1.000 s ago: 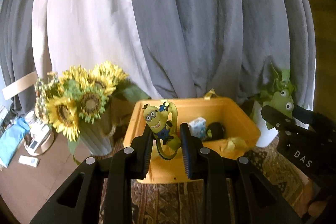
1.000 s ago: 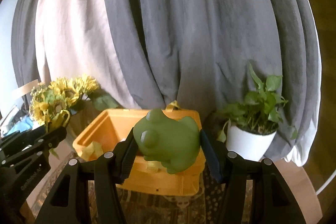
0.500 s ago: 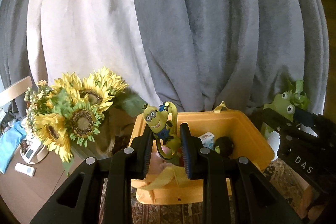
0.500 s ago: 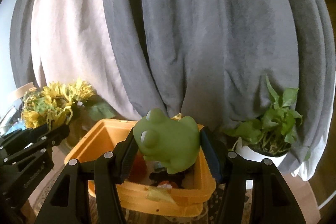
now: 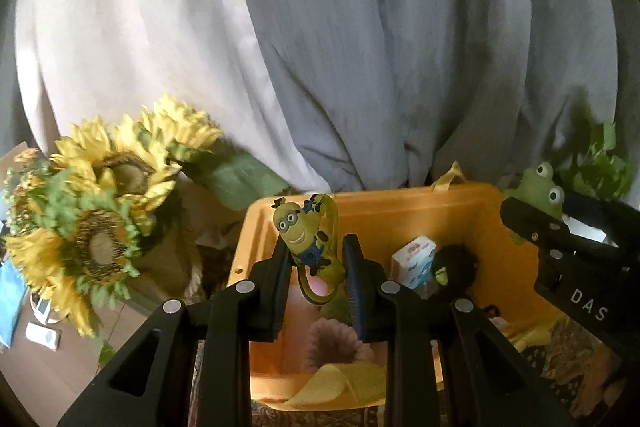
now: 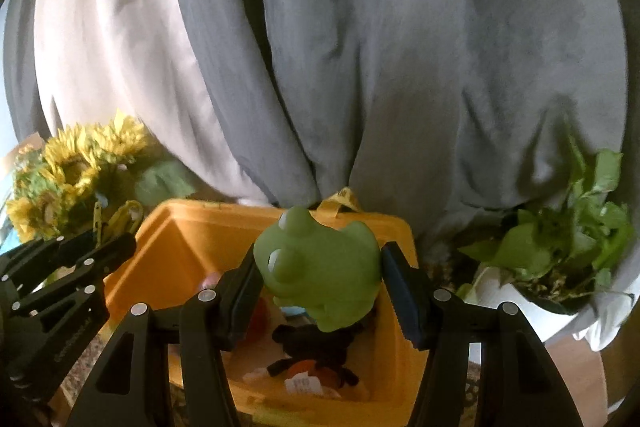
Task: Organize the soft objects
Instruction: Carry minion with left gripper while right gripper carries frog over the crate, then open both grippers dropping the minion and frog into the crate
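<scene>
Both pinching: left gripper (image 5: 316, 267) clamps minion toy (image 5: 306, 239), right gripper (image 6: 320, 291) frog (image 6: 320, 267), over bin (image 6: 180, 239)

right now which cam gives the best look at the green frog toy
The right wrist view. The green frog toy fills its centre, clamped between the right gripper fingers above the orange bin. The left wrist view shows only the frog's eyes and head top at its right edge, the rest hidden behind that gripper.

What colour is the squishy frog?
Green. The frog toy shows best in the right wrist view, held in the right gripper.
</scene>
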